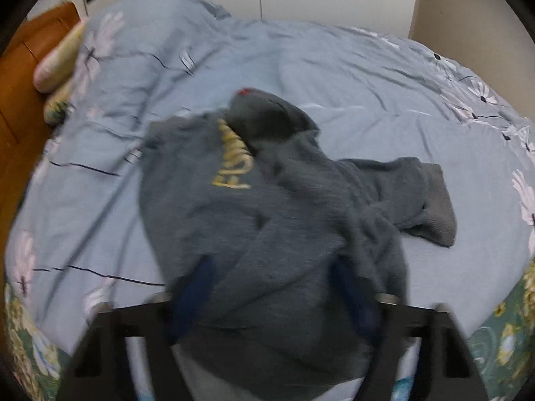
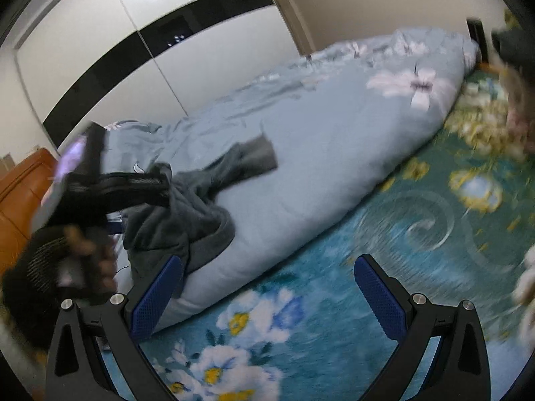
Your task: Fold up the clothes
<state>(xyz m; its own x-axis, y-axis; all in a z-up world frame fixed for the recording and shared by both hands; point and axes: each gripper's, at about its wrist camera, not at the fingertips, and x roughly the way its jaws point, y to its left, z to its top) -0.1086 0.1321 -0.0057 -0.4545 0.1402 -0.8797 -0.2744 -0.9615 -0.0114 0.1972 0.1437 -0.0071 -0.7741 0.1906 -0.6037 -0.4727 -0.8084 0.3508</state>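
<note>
A dark grey fleece sweatshirt (image 1: 267, 207) with yellow lettering lies crumpled on the blue floral duvet (image 1: 351, 77), one sleeve (image 1: 424, 197) stretched to the right. My left gripper (image 1: 274, 287) sits at the garment's near hem; its blue fingers (image 1: 354, 297) are wide apart with cloth draped over and between them, so its hold is unclear. In the right wrist view the left gripper's black body (image 2: 110, 190) is above the sweatshirt (image 2: 187, 214). My right gripper (image 2: 267, 290) is open and empty over the teal floral sheet (image 2: 334, 300), beside the garment's edge.
An orange-brown wooden headboard (image 1: 30, 77) and pale pillows (image 1: 57, 63) stand at the left. White wardrobe doors with a black band (image 2: 133, 43) run behind the bed. The duvet's thick edge (image 2: 334, 180) ends beside the teal sheet.
</note>
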